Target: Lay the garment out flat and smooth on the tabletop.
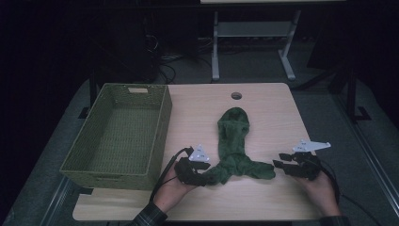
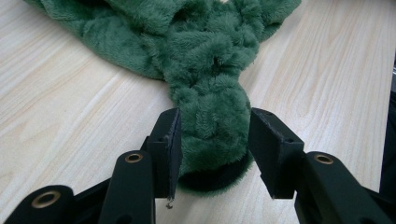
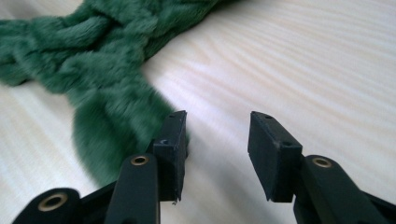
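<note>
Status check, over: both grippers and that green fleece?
Left gripper open, jaws straddling the green fleece end. Right gripper open beside the other end. Basket left, nothing blocking.

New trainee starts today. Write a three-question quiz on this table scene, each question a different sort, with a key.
1. True or false: the green basket holds the green plush garment.
2. Which gripper has a garment end between its fingers? A) left gripper B) right gripper
3. Fill in: the basket sits at the person's ____ side of the table.

Key: 1 false, the garment lies on the table. 2 A; both grippers are open, and the garment lies just outside the right gripper's fingers. 3 left.
</note>
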